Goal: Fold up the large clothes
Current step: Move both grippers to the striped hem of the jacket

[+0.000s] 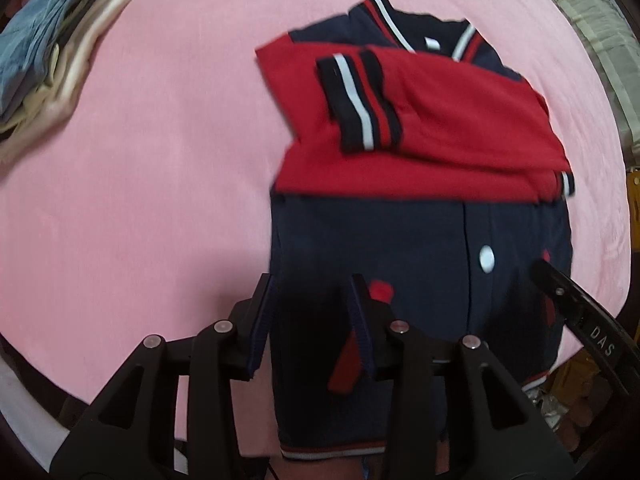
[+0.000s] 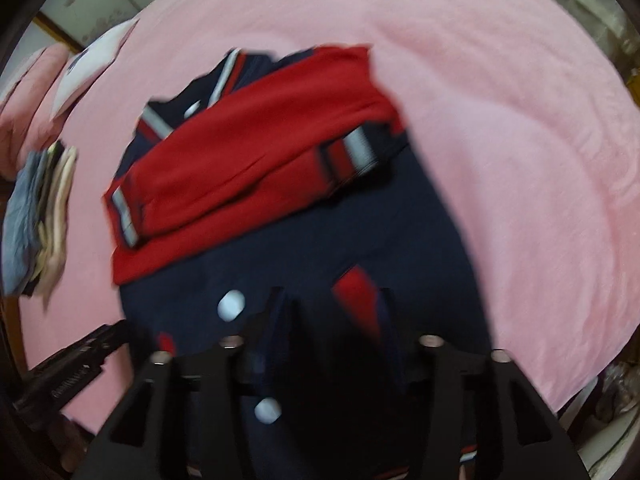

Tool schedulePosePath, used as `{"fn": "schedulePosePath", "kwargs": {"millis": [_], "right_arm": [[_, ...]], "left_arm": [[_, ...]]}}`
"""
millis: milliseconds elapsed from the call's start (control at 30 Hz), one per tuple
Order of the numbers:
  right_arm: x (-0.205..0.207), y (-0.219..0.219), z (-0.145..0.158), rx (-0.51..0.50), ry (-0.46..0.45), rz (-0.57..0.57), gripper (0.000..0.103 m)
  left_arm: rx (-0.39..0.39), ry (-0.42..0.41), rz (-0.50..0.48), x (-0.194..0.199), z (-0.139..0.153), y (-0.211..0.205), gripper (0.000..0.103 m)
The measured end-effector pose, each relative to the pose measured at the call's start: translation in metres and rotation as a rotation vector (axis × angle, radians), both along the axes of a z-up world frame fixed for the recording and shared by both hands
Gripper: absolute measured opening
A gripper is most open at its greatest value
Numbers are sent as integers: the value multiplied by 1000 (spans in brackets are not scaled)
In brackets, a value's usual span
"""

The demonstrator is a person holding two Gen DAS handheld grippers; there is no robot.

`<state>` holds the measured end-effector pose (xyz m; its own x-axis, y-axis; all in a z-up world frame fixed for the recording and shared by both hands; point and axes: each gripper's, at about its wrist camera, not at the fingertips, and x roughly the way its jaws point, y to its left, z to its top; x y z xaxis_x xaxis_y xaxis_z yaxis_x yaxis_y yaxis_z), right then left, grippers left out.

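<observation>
A navy and red varsity jacket [image 1: 400,236] lies face up on the pink bed cover [image 1: 140,200], both red sleeves [image 1: 460,120] folded across its chest. My left gripper [image 1: 312,280] is open above the jacket's lower left edge. My right gripper [image 2: 332,292] is open above the lower right part of the jacket [image 2: 304,240], near a red pocket stripe [image 2: 356,284]. The right gripper also shows at the right of the left wrist view [image 1: 576,308]. Neither gripper holds cloth. The jacket's striped hem [image 1: 332,450] lies near the bed's front edge.
A stack of folded clothes [image 1: 52,52] sits at the far left of the bed; it also shows in the right wrist view [image 2: 36,208]. Pillows [image 2: 36,92] lie at the head. The bed's edge [image 1: 592,344] runs close on the right.
</observation>
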<state>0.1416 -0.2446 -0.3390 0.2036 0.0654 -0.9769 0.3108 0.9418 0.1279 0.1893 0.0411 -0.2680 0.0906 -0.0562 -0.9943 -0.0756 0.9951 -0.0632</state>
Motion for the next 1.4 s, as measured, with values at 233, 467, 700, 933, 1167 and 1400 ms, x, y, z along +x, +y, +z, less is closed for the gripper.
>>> {"fn": "schedulePosePath", "kwargs": {"millis": [233, 467, 700, 933, 1167, 1400], "right_arm": [[-22, 35, 33, -24, -39, 50, 82], [-26, 35, 67, -48, -66, 94, 90], [-43, 17, 91, -11, -109, 155, 93], [-73, -4, 65, 71, -134, 170, 93], [-121, -43, 27, 115, -164, 124, 93], [-164, -85, -19, 186, -134, 48, 93]], "left_arm": [[-7, -25, 16, -28, 26, -7, 59], [-35, -93, 4, -37, 57, -11, 70], [-37, -160, 35, -56, 79, -21, 73], [-29, -168, 92, -94, 63, -34, 73], [-51, -156, 173, -137, 29, -31, 73], [-79, -157, 199, -178, -7, -11, 73]]}}
